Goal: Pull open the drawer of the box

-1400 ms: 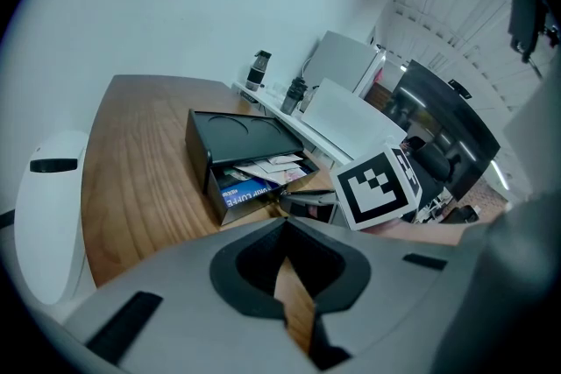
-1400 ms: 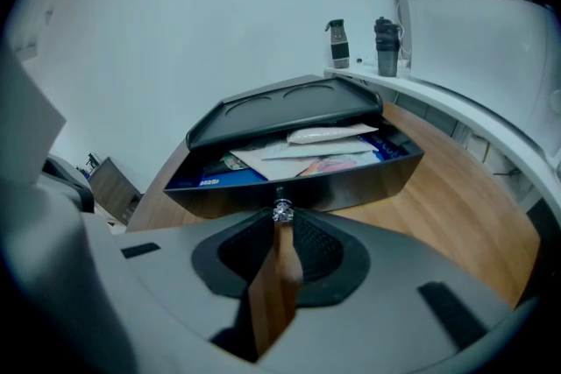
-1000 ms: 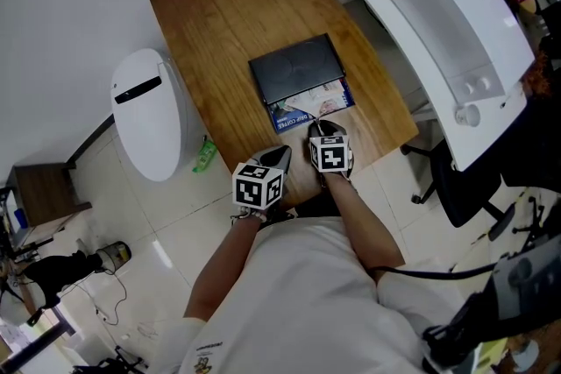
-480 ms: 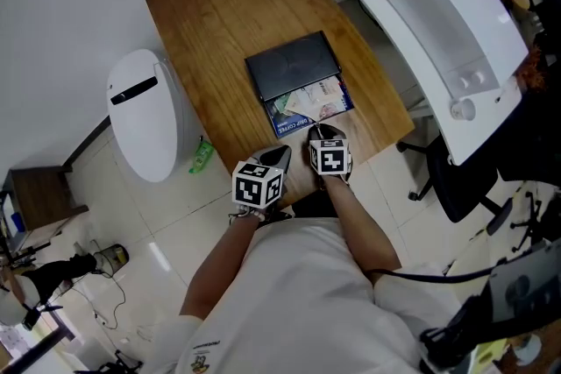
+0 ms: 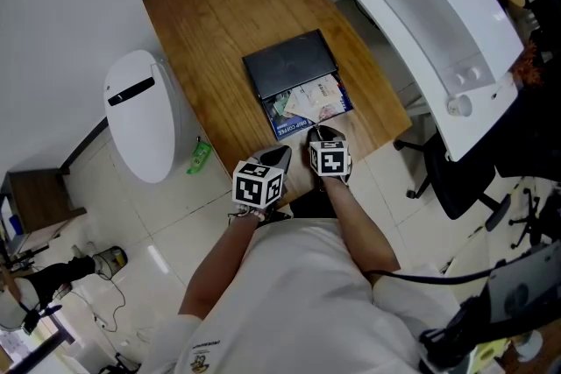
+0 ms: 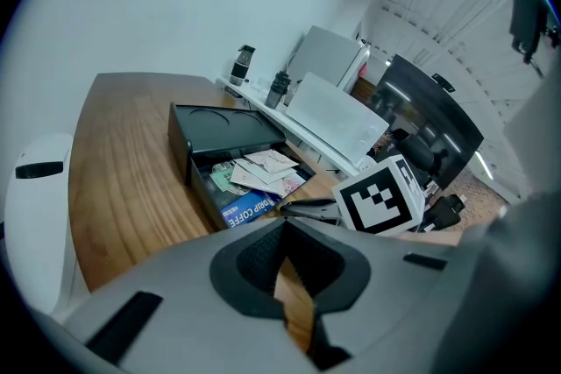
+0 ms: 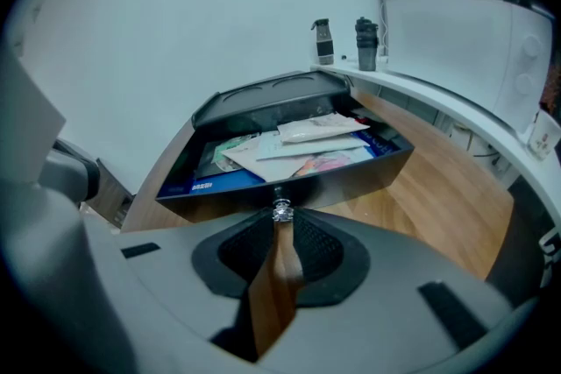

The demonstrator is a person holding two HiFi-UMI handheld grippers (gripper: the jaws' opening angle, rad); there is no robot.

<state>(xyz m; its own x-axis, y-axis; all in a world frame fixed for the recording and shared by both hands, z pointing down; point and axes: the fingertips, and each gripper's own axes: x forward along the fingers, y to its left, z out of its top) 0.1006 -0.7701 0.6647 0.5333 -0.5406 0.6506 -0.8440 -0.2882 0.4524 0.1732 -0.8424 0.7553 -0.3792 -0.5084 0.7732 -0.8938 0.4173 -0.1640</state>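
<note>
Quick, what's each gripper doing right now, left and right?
Left gripper: closed, nothing between its jaws.
Right gripper: closed on the knob of the drawer, which stands open.

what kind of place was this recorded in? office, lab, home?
Probably an office or lab workroom: a wooden table carrying a black drawer box, a long white desk beside it, a black office chair, and a tiled floor.
</note>
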